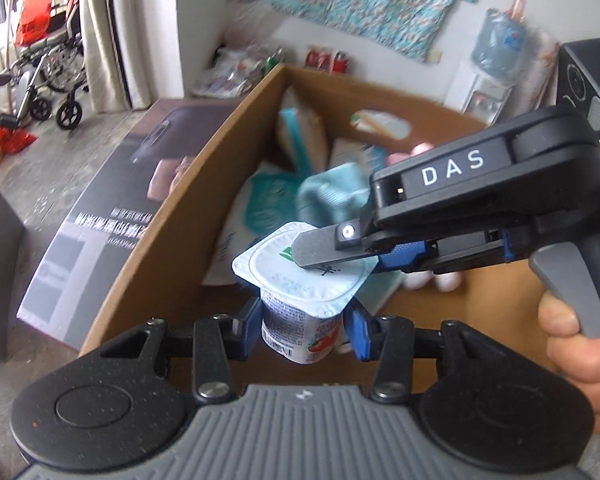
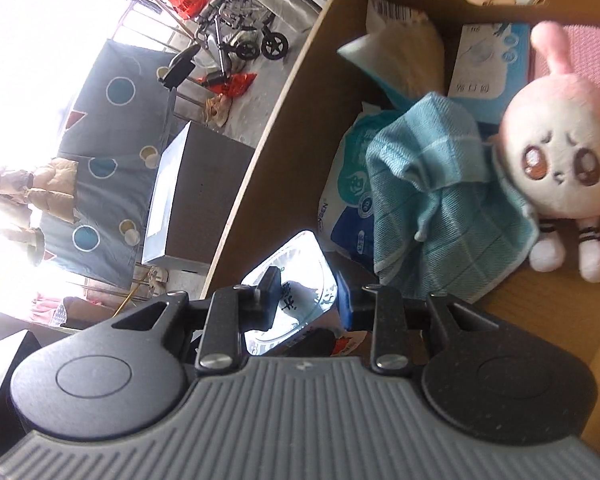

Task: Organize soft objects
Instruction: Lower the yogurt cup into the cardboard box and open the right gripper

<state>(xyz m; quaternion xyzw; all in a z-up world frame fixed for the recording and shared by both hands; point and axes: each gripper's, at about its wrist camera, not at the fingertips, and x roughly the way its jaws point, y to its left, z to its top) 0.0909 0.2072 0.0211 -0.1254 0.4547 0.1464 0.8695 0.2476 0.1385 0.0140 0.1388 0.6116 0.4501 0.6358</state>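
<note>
A white yogurt cup [image 1: 300, 320] carries a red fruit print. Inside the brown cardboard box [image 2: 296, 92], a teal checked cloth [image 2: 440, 184] lies beside a pink-eared cream plush toy [image 2: 560, 164]. The hand-held gripper [image 1: 306, 326] is black with blue pads.

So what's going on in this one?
A person holds a gripper in each hand over an open cardboard box. The left gripper clamps a yogurt cup by its sides, while the right gripper pinches the cup's foil lid rim. A teal cloth and pink plush toy lie in the box.
</note>
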